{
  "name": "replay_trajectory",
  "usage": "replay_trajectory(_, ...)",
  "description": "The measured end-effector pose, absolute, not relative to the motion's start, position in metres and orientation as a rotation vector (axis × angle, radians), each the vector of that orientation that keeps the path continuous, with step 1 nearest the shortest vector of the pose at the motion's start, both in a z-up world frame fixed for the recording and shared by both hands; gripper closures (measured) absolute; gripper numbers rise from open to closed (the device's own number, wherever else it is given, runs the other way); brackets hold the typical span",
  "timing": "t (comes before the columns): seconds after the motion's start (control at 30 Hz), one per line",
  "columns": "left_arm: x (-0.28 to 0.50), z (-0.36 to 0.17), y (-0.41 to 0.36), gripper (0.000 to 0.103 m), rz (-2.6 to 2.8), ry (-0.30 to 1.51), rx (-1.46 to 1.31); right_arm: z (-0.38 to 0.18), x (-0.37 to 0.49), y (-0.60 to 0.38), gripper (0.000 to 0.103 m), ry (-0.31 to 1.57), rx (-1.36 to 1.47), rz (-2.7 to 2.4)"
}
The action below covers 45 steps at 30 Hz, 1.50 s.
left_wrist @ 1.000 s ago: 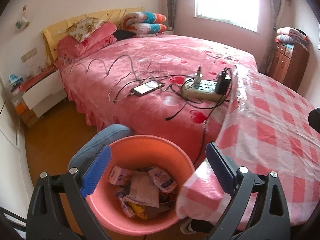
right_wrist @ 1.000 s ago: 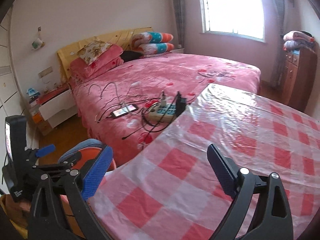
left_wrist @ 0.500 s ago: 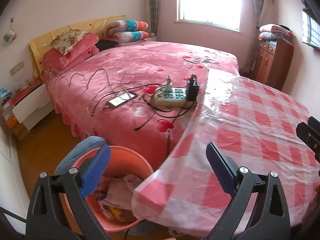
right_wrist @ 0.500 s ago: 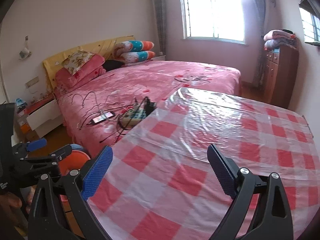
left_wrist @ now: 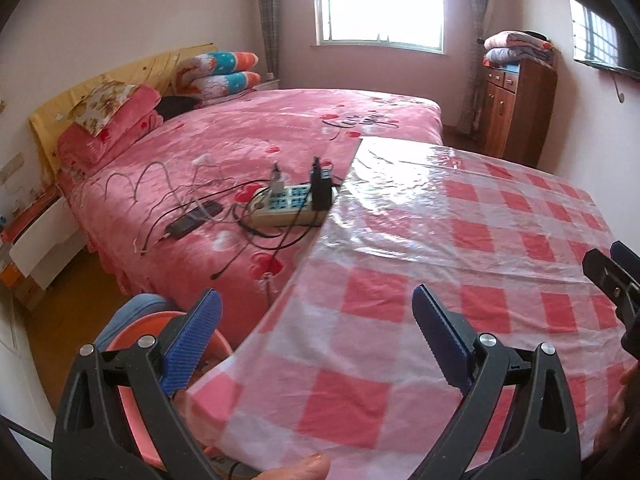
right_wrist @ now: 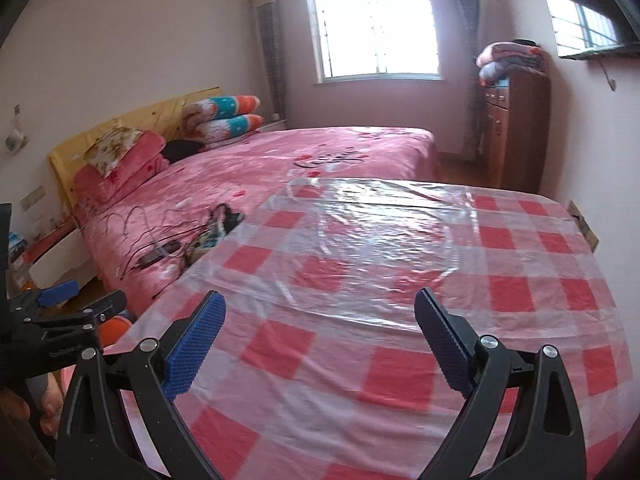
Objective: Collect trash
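Note:
An orange trash bucket [left_wrist: 132, 334] stands on the floor beside the table's left corner, mostly hidden by the cloth and my left finger; its contents do not show. A sliver of it shows in the right wrist view [right_wrist: 116, 326]. My left gripper [left_wrist: 316, 336] is open and empty above the table's near left corner. My right gripper [right_wrist: 318, 344] is open and empty over the near part of the table [right_wrist: 400, 360], which has a red-and-white checked cloth under clear plastic. No trash shows on the table.
A pink bed [left_wrist: 248, 140] lies beyond the table, with a power strip [left_wrist: 288, 204], a phone [left_wrist: 188, 222] and loose cables near its edge. A wooden cabinet [left_wrist: 516, 108] stands at the far right wall. A white nightstand [left_wrist: 40, 236] is at the left.
Both grippers have risen and swung right, from the bucket toward the table. The bucket's trash has dropped out of view behind the tablecloth. Both stay open.

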State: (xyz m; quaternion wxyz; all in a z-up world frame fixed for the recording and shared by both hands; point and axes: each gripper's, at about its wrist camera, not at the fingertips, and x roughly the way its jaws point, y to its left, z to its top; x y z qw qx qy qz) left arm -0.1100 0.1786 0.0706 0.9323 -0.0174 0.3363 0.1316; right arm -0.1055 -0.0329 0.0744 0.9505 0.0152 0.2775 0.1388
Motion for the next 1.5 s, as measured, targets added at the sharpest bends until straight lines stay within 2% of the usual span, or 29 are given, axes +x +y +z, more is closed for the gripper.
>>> replay_trajectory(1.0,-0.058,0.083,0.039,0.004,0.08,0.654,0.047,0.063,-0.093,-0.162,0.009,0.521,0.104,0.001)
replay_trajectory(1.5,-0.053,0.076,-0.002,0.004,0.038,0.658,0.082,0.06,-0.094,-0.196,0.009,0.512,0.11,-0.061)
